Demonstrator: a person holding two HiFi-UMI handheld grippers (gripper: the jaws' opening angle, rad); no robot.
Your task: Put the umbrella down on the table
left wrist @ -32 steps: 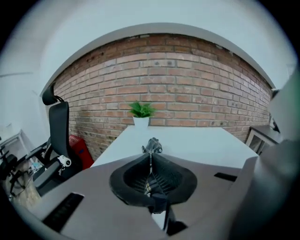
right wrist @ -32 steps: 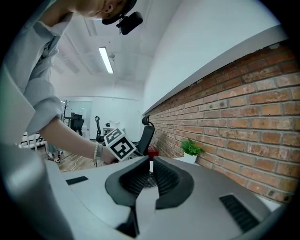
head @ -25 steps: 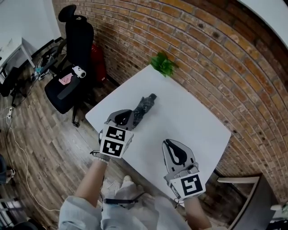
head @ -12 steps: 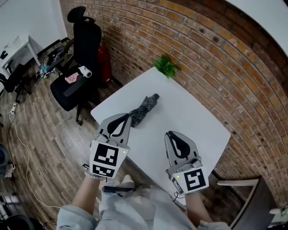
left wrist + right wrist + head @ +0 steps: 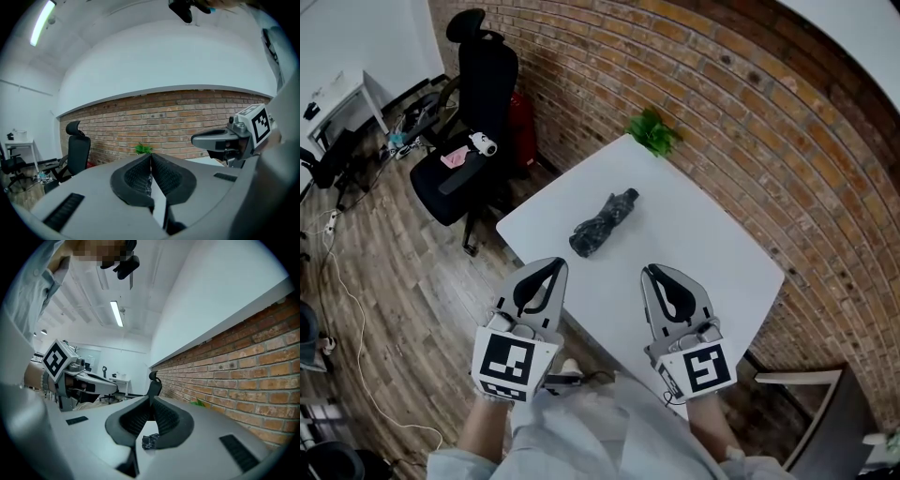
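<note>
A folded dark umbrella (image 5: 605, 223) lies on the white table (image 5: 703, 248), near its left edge. My left gripper (image 5: 557, 265) is shut and empty, hanging near the table's front-left edge, well short of the umbrella. In the left gripper view its pads (image 5: 150, 164) meet with nothing between them. My right gripper (image 5: 650, 273) is also shut and empty, above the table's near side. In the right gripper view the umbrella (image 5: 151, 441) shows below the closed jaws, apart from them, and the left gripper (image 5: 89, 380) is alongside.
A small green plant (image 5: 653, 134) sits at the table's far corner by the brick wall (image 5: 750, 103). A black office chair (image 5: 473, 112) and a red fire extinguisher (image 5: 522, 127) stand left of the table on the wood floor, with cables (image 5: 342, 300) further left.
My left gripper has drawn back from the umbrella toward the person, and the umbrella now lies free on the table. The right gripper has shifted only a little.
</note>
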